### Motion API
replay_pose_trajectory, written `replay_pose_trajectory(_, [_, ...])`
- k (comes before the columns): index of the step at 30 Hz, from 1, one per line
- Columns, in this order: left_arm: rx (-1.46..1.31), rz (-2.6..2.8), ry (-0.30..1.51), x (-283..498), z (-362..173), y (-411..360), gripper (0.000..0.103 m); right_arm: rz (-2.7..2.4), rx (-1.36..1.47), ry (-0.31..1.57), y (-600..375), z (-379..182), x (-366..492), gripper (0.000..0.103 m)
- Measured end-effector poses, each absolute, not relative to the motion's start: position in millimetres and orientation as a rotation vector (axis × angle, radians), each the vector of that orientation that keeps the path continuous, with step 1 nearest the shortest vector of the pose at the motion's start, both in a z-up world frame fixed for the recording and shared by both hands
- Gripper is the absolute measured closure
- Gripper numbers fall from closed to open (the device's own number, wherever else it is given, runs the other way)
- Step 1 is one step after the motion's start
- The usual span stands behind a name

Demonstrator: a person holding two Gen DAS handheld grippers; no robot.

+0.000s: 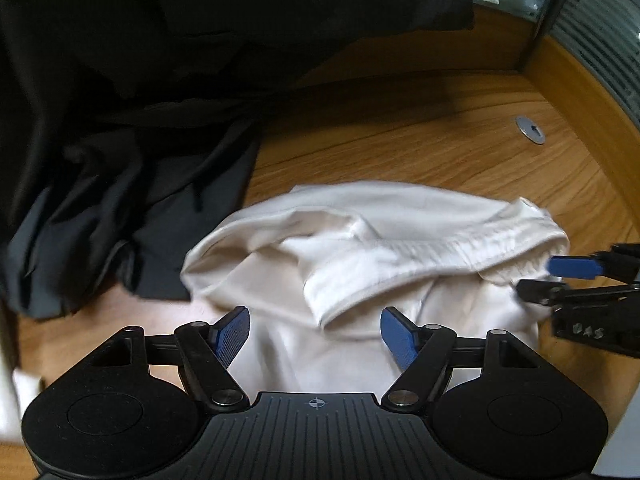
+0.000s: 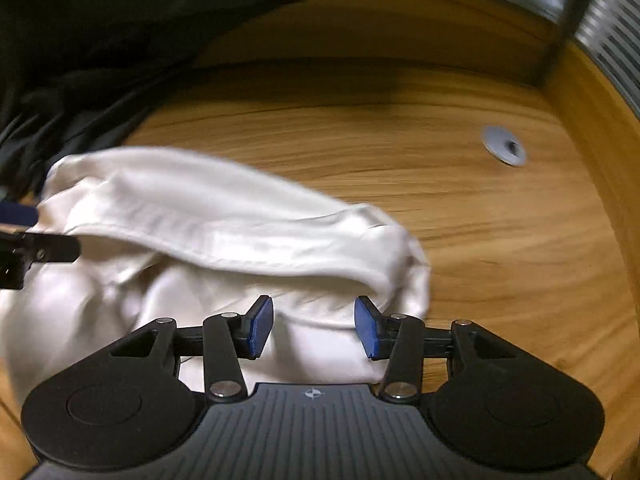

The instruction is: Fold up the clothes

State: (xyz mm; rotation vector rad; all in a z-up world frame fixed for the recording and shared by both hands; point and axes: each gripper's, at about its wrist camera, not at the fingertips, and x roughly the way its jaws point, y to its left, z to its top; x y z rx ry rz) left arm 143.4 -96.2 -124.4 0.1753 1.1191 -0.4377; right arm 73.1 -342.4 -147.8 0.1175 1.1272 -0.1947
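Left wrist view. Far left of the left tongs (image 1: 315, 334), a heap of dark clothing (image 1: 132, 168) lies on the wooden counter (image 1: 400, 148), black fabric above and grey fabric below. A small patch of white cloth (image 1: 14, 392) shows at the left edge, low down. The left tongs stand wide open and hold nothing; the blue pads (image 1: 234, 336) are well apart. Directly ahead of them and between them lies the white garment (image 1: 360, 264), bunched on the counter, its elastic waistband (image 1: 440, 248) turned up toward the right. At the right edge, the right tongs (image 1: 556, 276) enter from the side, with one blue pad against the waistband end. Beyond them, a round metal grommet (image 1: 531, 130) is set in the counter.

Right wrist view. At the left edge, the left tongs (image 2: 24, 236) show beside the left end of the white garment (image 2: 200, 220); their opening cannot be judged from here. Dark clothing (image 2: 80, 60) lies behind. The right tongs (image 2: 314, 328) are open at a moderate gap and hold nothing; the garment's right portion lies between and ahead of the pads (image 2: 260, 328). To the right, bare counter (image 2: 500, 260) and the grommet (image 2: 504, 146) are visible.
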Motion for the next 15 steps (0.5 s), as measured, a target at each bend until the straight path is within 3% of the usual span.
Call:
replay_pose_trajectory(3, [0.182,-0.44,1.118,154,-135,-105,0.03,-0.223,0.172,1.14,-361,-155,77,0.052])
replay_pose_trajectory(5, [0.186,-0.436,1.125,160,-141,-110,0.039,-0.242,0.199,1.14,-367,-159,80,0.055])
replay_pose_trajectory(8, [0.151,-0.418,1.138,166,-144,-110,0.065,-0.285,0.219,1.128,-374,-161,84,0.06])
replay_pose_trajectory(9, [0.15,-0.415,1.134,167,-143,-109,0.081,-0.296,0.226,1.123,-376,-161,84,0.06])
replay_pose_trajectory(10, [0.15,-0.413,1.129,167,-142,-108,0.09,-0.301,0.236,1.121,-377,-160,84,0.06])
replay_pose_trajectory(15, [0.128,-0.383,1.059,174,-124,-92,0.093,-0.249,0.269,1.134,-371,-159,85,0.053])
